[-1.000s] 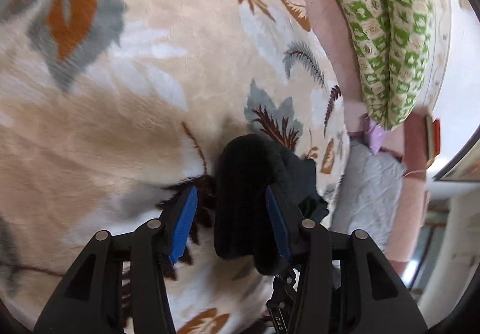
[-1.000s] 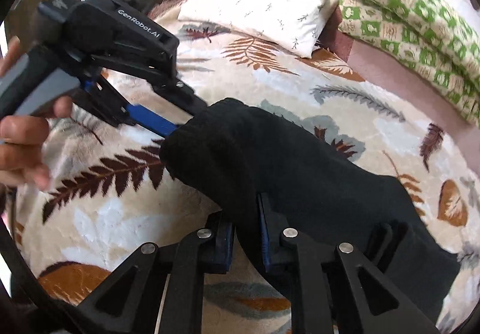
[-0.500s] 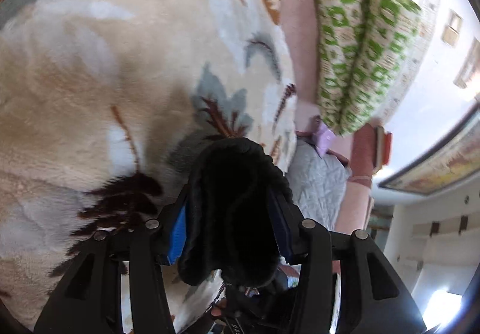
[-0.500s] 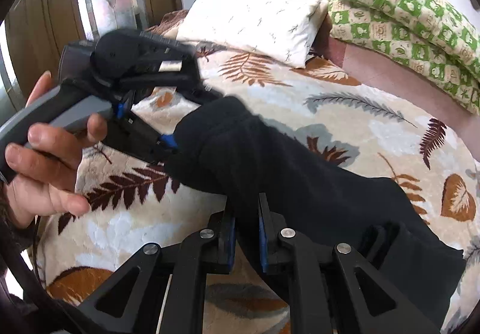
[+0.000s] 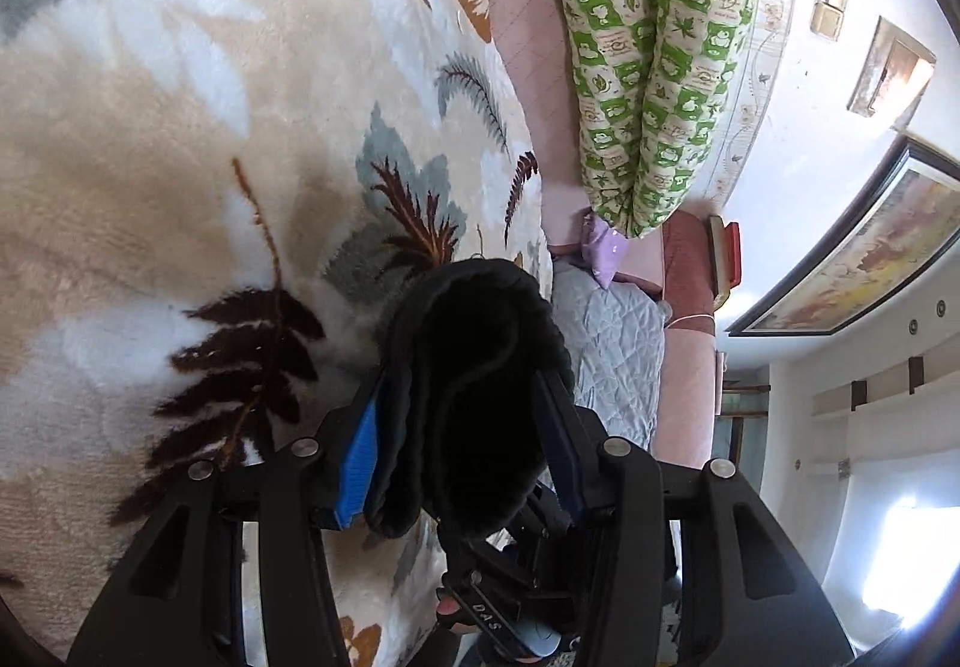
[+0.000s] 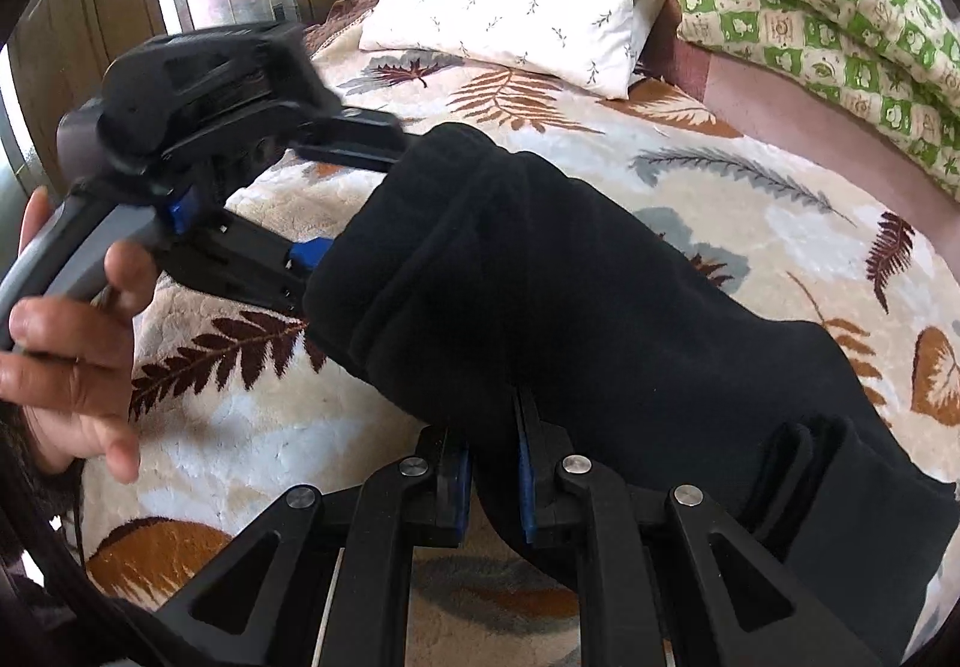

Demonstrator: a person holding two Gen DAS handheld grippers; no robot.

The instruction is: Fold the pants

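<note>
The black pants (image 6: 576,301) are a thick folded bundle held above a leaf-patterned blanket (image 6: 240,415). My right gripper (image 6: 492,487) is shut on the bundle's near lower edge. My left gripper (image 5: 456,445) is shut on the bundle's other end (image 5: 474,385), its blue pads pressed on both sides of the thick fold. In the right wrist view the left gripper (image 6: 336,211) comes in from the left, held by a hand, with one finger over and one under the cloth.
A white pillow (image 6: 510,1) lies at the head of the bed. A green and white folded quilt (image 6: 840,25) lies along the right side, also in the left wrist view (image 5: 648,67). A grey quilted cloth (image 5: 612,355) lies beyond the blanket's edge.
My left gripper has closed from open onto the end of the pants. Both grippers have lifted the bundle off the blanket, and the left wrist view has tilted toward the wall.
</note>
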